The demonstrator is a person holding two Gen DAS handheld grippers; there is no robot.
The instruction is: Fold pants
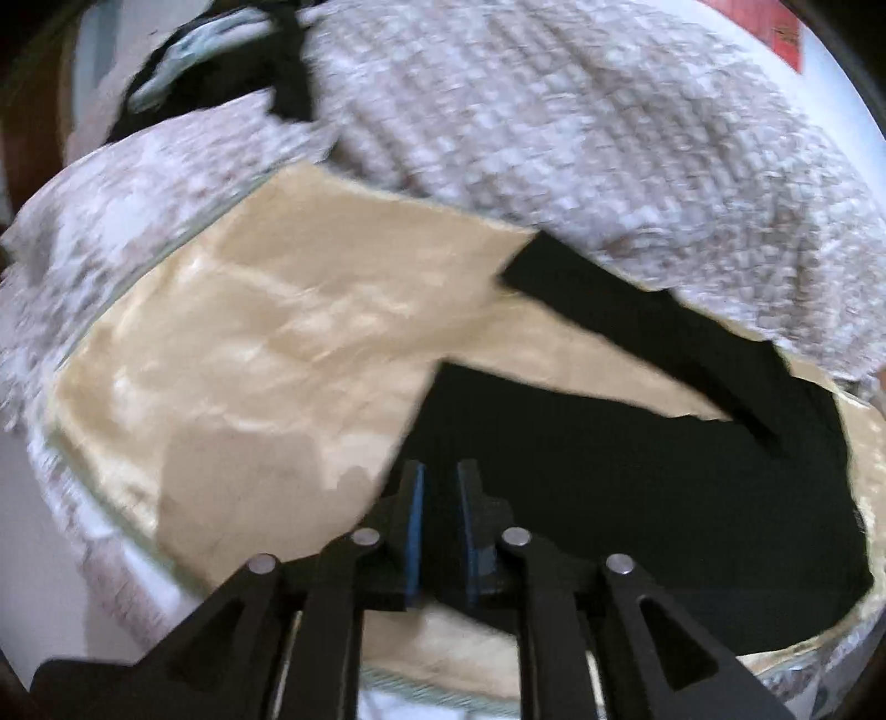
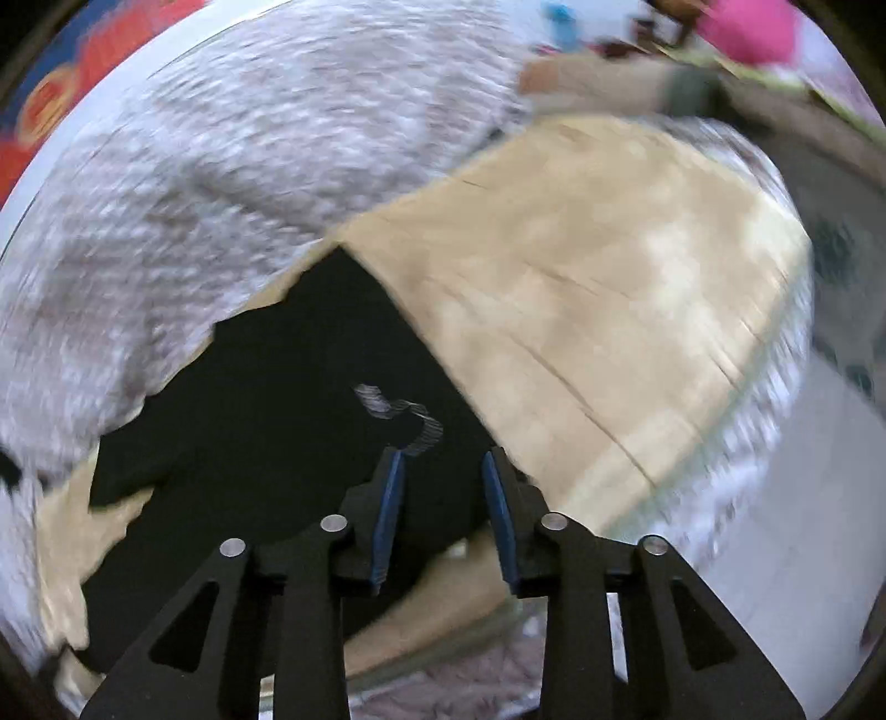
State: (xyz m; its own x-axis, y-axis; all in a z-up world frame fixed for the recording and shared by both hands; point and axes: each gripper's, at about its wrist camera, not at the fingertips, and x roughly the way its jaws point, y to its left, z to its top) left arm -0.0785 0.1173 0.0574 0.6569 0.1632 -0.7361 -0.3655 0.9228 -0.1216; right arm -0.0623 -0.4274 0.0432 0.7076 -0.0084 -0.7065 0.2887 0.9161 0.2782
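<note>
Black pants [image 1: 637,487] lie spread on a tan surface [image 1: 266,332]; one leg [image 1: 637,315] runs up under a grey-white knitted blanket [image 1: 554,122]. My left gripper [image 1: 440,482] is over the pants' near left edge, its blue pads close together; I cannot tell whether cloth is between them. In the right wrist view the pants [image 2: 277,387] fill the lower left, with a grey drawstring [image 2: 398,412] just ahead of my right gripper [image 2: 440,471]. That gripper is open above the cloth, nothing between its pads.
The knitted blanket [image 2: 221,166] covers the far side and overlaps the tan surface [image 2: 609,288]. A red item [image 1: 786,33] lies at the far right. A pink object [image 2: 753,27] and clutter sit at the back. Pale floor [image 2: 803,471] shows on the right.
</note>
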